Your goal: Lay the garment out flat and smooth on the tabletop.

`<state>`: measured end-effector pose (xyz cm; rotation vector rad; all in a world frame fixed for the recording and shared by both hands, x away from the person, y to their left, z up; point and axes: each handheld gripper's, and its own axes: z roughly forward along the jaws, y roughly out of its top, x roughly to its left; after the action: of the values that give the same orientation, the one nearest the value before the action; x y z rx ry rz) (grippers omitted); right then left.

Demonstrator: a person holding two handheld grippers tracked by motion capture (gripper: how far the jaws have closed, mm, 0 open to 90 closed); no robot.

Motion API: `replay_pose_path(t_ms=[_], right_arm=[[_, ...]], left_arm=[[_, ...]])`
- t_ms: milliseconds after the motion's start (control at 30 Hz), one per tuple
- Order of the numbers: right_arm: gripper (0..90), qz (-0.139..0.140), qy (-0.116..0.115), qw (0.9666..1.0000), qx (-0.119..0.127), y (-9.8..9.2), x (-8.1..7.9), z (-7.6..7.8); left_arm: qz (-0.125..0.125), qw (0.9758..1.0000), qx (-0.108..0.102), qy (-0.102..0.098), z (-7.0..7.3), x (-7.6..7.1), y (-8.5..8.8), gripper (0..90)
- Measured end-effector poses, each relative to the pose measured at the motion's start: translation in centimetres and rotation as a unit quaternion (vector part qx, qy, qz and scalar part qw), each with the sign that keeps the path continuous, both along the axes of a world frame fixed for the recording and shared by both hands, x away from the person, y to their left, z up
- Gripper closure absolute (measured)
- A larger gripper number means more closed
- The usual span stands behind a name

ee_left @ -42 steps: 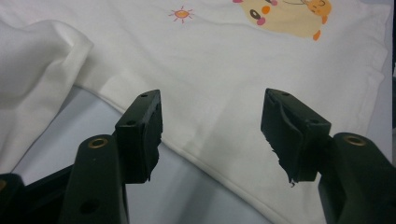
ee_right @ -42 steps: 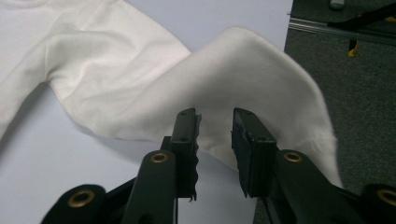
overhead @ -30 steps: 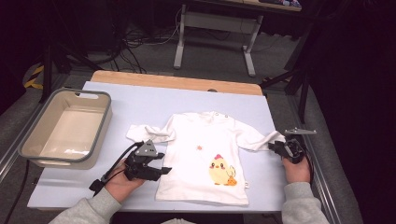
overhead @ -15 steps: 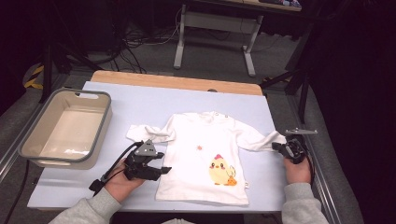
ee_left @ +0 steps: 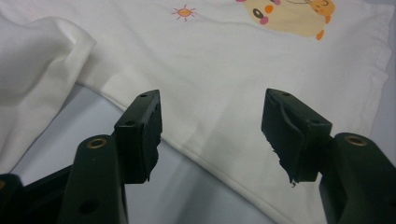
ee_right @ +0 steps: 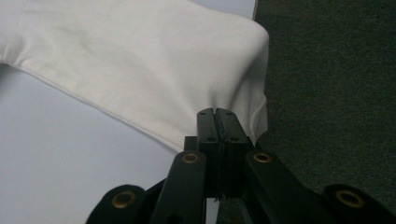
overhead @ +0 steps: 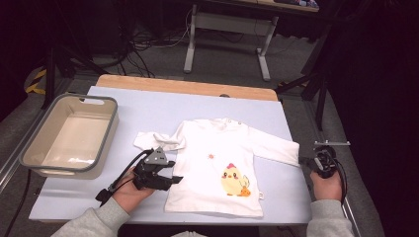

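A white child's shirt (overhead: 222,163) with a yellow chick print lies flat on the pale table (overhead: 148,106). My right gripper (overhead: 302,160) is at the table's right edge. In the right gripper view it (ee_right: 217,116) is shut on the cuff of the shirt's right sleeve (ee_right: 140,60), which is drawn out straight. My left gripper (overhead: 175,178) rests by the shirt's left side. In the left gripper view it (ee_left: 212,126) stands open over the shirt's edge (ee_left: 224,56), with nothing pinched. The left sleeve (ee_left: 32,60) lies crumpled beside it.
A grey bin (overhead: 29,148) with nothing in it stands on the table's left. A wooden strip (overhead: 188,86) runs along the far edge. Dark carpet (ee_right: 327,70) lies just past the right edge, and desk legs and cables stand farther back.
My right hand has shifted a little to the right with the sleeve cuff, pulling the sleeve straighter toward the table's edge. The left hand has stayed still.
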<state>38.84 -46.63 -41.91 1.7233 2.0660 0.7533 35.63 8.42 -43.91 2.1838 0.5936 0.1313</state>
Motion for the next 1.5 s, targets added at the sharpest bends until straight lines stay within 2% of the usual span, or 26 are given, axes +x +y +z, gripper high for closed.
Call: replay_pose_path(t_ms=[67,167,233,267,333,400,467,500,533,633,833,933,1000,1133,1233,1267,1400,1500], right_arm=[[86.8,-0.003,-0.005,1.0000,-0.008,0.1,0.1,0.1],[71.6,-0.002,-0.026,0.9996,-0.013,0.4,0.1,0.4],[62.9,0.014,-0.042,0.9988,-0.020,1.1,0.0,0.7],[56.4,0.023,-0.053,0.9981,-0.020,1.4,0.0,0.9],[53.8,0.037,-0.059,0.9976,0.001,1.9,-0.2,1.2],[42.1,0.063,-0.074,0.9951,0.017,2.7,-0.3,1.6],[34.3,0.090,-0.080,0.9923,0.029,3.6,-0.3,1.8],[28.2,0.100,-0.085,0.9910,0.027,4.0,-0.3,1.8],[25.8,0.106,-0.088,0.9900,0.028,4.4,-0.3,1.8],[15.3,0.145,-0.098,0.9837,0.041,5.8,-0.3,1.7],[13.2,0.182,-0.122,0.9746,0.046,8.2,-0.8,1.3],[16.4,0.202,-0.130,0.9698,0.038,9.5,-1.1,1.0],[20.0,0.216,-0.130,0.9669,0.037,10.4,-1.3,0.7],[25.2,0.241,-0.134,0.9602,0.042,11.9,-1.7,0.1],[27.5,0.251,-0.131,0.9579,0.045,12.7,-1.8,-0.4],[28.7,0.254,-0.129,0.9573,0.047,12.9,-1.8,-0.5],[32.0,0.267,-0.120,0.9554,0.043,13.7,-1.8,-1.2],[33.4,0.274,-0.119,0.9536,0.035,14.2,-1.9,-1.5]], left_arm=[[0.004,1.0000,-0.002,-0.002,0.1,0.0,0.1,38.5],[0.017,0.9998,-0.003,-0.009,0.3,0.1,0.5,37.7],[0.026,0.9995,-0.004,-0.015,0.5,0.3,0.9,37.5],[0.033,0.9993,-0.004,-0.016,0.6,0.4,1.0,37.5],[0.048,0.9986,-0.007,-0.021,0.8,0.6,1.5,37.2],[0.063,0.9977,-0.009,-0.024,1.1,0.9,2.0,36.9],[0.077,0.9966,-0.013,-0.026,1.3,1.2,2.4,36.4],[0.084,0.9961,-0.013,-0.026,1.4,1.3,2.6,36.1],[0.097,0.9948,-0.009,-0.029,1.5,1.5,2.9,35.9],[0.127,0.9916,-0.009,-0.026,1.5,2.3,3.6,35.5],[0.180,0.9833,0.008,-0.029,1.2,3.7,4.2,35.3],[0.200,0.9793,0.015,-0.027,1.0,4.5,4.3,36.6],[0.219,0.9748,0.033,-0.025,0.7,5.0,4.3,38.1],[0.245,0.9684,0.044,-0.014,0.2,5.8,4.7,43.8],[0.259,0.9642,0.055,-0.015,-0.2,6.3,4.8,45.7],[0.265,0.9628,0.055,-0.006,-0.3,6.5,4.8,46.5],[0.281,0.9569,0.073,0.007,-1.0,7.4,4.9,50.0],[0.284,0.9551,0.082,0.017,-1.5,7.8,4.8,52.6]])
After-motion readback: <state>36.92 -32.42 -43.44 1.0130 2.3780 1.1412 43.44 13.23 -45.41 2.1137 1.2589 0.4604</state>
